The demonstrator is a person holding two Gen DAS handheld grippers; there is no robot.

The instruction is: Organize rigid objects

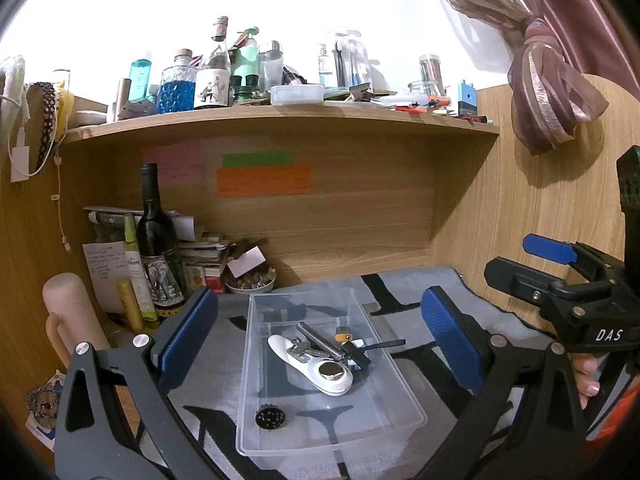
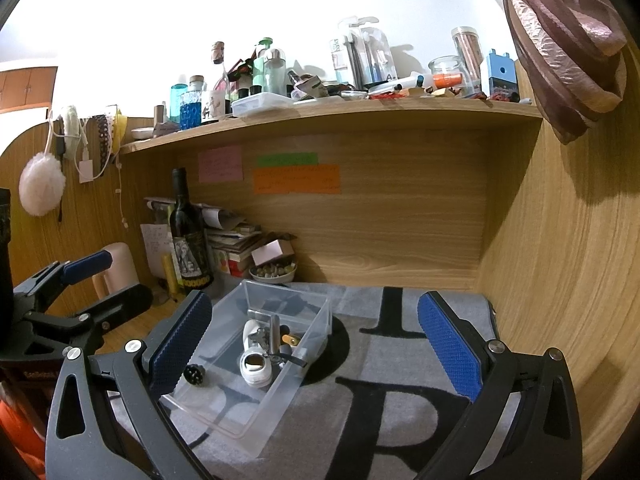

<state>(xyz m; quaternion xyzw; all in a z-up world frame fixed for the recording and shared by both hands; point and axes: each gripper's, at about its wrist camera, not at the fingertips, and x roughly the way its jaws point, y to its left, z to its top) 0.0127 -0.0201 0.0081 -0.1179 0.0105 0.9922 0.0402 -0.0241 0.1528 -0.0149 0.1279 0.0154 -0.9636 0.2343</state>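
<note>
A clear plastic bin (image 1: 256, 408) (image 2: 316, 308) sits on the grey mat. Inside lie a white oval device (image 1: 316, 368) (image 2: 256, 364) with a shiny round disc, a metal bar (image 1: 318, 338) (image 2: 274, 334), keys (image 1: 298, 347), a small orange tag (image 1: 343, 336) (image 2: 290, 339), a black strap piece (image 1: 360, 354) and a round black cap (image 1: 270, 417) (image 2: 195, 374). My left gripper (image 1: 320, 344) hangs open above the bin, nothing between its blue pads. My right gripper (image 2: 316, 344) is open too, over the mat and the bin's right side. Each gripper shows in the other's view, the right one (image 1: 516, 264) and the left one (image 2: 118, 280).
A dark wine bottle (image 1: 154, 240) (image 2: 186, 232), a stack of papers and a small bowl of bits (image 1: 250, 282) (image 2: 274, 272) crowd the back left corner. A pink cylinder (image 1: 66, 312) stands at left. Wooden walls close the back and right; a cluttered shelf (image 1: 280, 120) runs overhead.
</note>
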